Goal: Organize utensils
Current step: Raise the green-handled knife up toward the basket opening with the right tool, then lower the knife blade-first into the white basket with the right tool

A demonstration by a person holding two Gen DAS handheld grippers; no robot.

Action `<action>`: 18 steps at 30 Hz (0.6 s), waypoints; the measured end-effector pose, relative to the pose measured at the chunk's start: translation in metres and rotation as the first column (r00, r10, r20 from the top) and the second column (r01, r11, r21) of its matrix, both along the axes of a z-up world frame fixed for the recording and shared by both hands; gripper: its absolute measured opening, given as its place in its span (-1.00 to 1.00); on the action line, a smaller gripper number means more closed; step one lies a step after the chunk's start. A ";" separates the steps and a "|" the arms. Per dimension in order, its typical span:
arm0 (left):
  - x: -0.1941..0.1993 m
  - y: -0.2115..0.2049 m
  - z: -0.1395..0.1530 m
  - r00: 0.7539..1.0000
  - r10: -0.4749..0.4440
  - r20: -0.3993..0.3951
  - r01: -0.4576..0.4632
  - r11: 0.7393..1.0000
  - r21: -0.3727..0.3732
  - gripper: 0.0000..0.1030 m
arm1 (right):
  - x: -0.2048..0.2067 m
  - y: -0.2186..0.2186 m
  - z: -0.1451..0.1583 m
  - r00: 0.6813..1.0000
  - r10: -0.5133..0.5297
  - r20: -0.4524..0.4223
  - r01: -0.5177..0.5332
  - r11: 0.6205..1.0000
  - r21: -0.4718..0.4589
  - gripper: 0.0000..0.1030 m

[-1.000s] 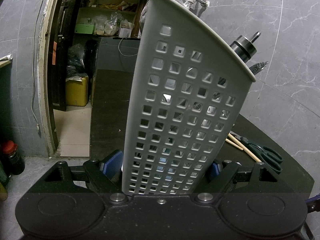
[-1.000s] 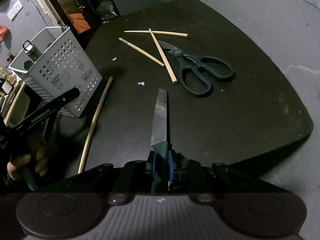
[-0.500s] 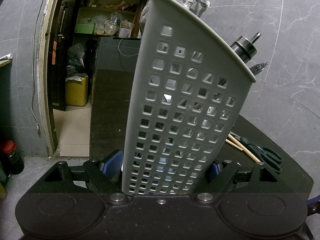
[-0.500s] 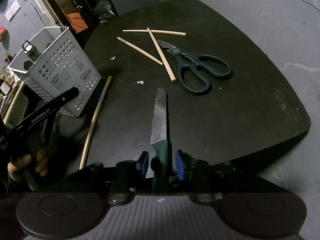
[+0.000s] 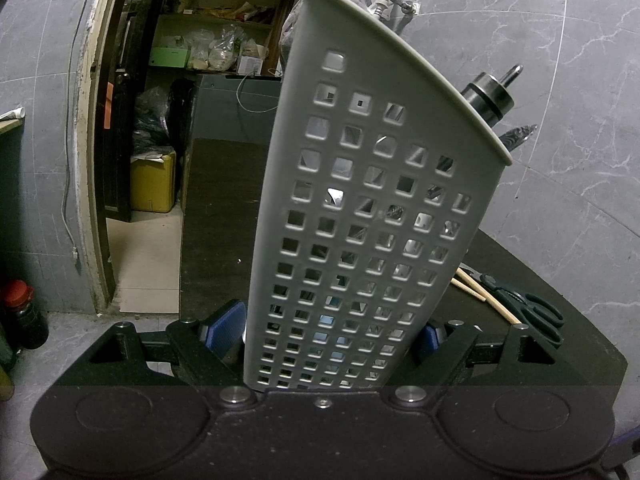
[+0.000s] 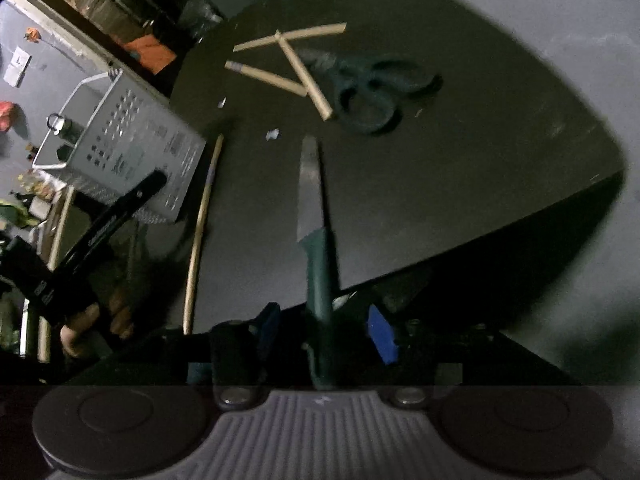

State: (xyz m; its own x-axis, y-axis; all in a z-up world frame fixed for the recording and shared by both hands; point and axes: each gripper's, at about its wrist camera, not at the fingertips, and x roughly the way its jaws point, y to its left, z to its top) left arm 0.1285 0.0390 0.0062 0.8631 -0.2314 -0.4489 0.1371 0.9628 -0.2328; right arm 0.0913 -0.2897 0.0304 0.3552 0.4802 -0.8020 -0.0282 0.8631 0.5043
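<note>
My left gripper (image 5: 332,332) is shut on a grey perforated utensil basket (image 5: 360,208) that stands on the black table; dark handles (image 5: 490,98) stick out of its top. In the right wrist view the basket (image 6: 128,148) sits at the left. My right gripper (image 6: 324,328) is open, its blue pads (image 6: 382,334) apart on either side of a green-handled knife (image 6: 316,232) whose blade points away. Green scissors (image 6: 376,92) and three wooden chopsticks (image 6: 304,72) lie at the far side; a fourth chopstick (image 6: 200,232) lies beside the basket.
The black table (image 6: 460,168) ends close on the right and front. A doorway with shelves and a yellow container (image 5: 154,180) lies beyond the table in the left wrist view. The left gripper's body (image 6: 80,248) and the hand show at the left.
My right gripper has opened from around the knife handle and has drawn back and tilted. The left gripper and basket have not moved.
</note>
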 end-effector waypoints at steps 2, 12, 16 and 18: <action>0.000 0.001 0.000 1.000 0.000 0.000 0.000 1.000 0.001 0.65 | 0.005 0.003 -0.007 1.000 0.013 -0.018 -0.013 1.000 0.012 -0.17; 0.001 0.001 0.000 1.000 0.000 0.000 0.000 1.000 0.000 0.65 | 0.005 -0.001 -0.013 1.000 -0.006 -0.024 0.008 0.997 0.072 -0.74; 0.001 0.001 0.000 1.000 0.000 0.000 0.000 1.000 0.000 0.65 | -0.002 -0.005 0.001 0.998 -0.047 0.043 0.041 0.991 0.129 -0.75; 0.001 0.001 0.000 1.000 0.000 0.000 0.000 1.000 0.001 0.65 | -0.005 -0.007 0.005 0.995 -0.063 0.076 0.048 0.982 0.183 -0.75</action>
